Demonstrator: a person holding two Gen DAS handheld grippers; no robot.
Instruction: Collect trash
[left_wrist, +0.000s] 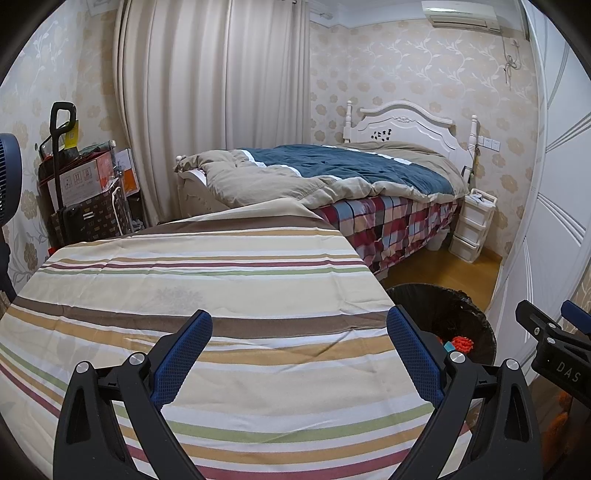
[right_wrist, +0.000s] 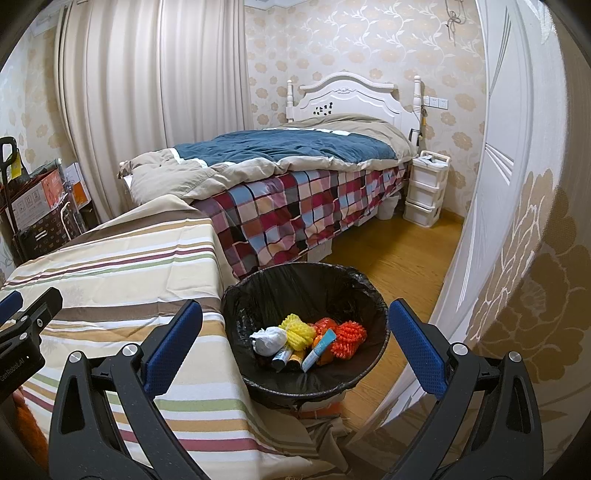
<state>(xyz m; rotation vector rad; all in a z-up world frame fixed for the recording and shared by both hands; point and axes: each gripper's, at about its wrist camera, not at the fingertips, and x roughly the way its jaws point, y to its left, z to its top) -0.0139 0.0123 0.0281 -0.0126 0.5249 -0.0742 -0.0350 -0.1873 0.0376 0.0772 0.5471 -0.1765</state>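
Observation:
A black-lined trash bin stands on the floor to the right of the striped table. Inside lie a white crumpled wad, a yellow foam net, an orange foam net and some small tubes. My right gripper is open and empty, held above the bin. My left gripper is open and empty over the striped tablecloth. The bin's rim shows at the right in the left wrist view, with orange trash inside.
A bed with a checked sheet stands behind the table. A white drawer unit is beside the bed. Boxes and a black trolley fill the left corner. A white door is at the right, above wooden floor.

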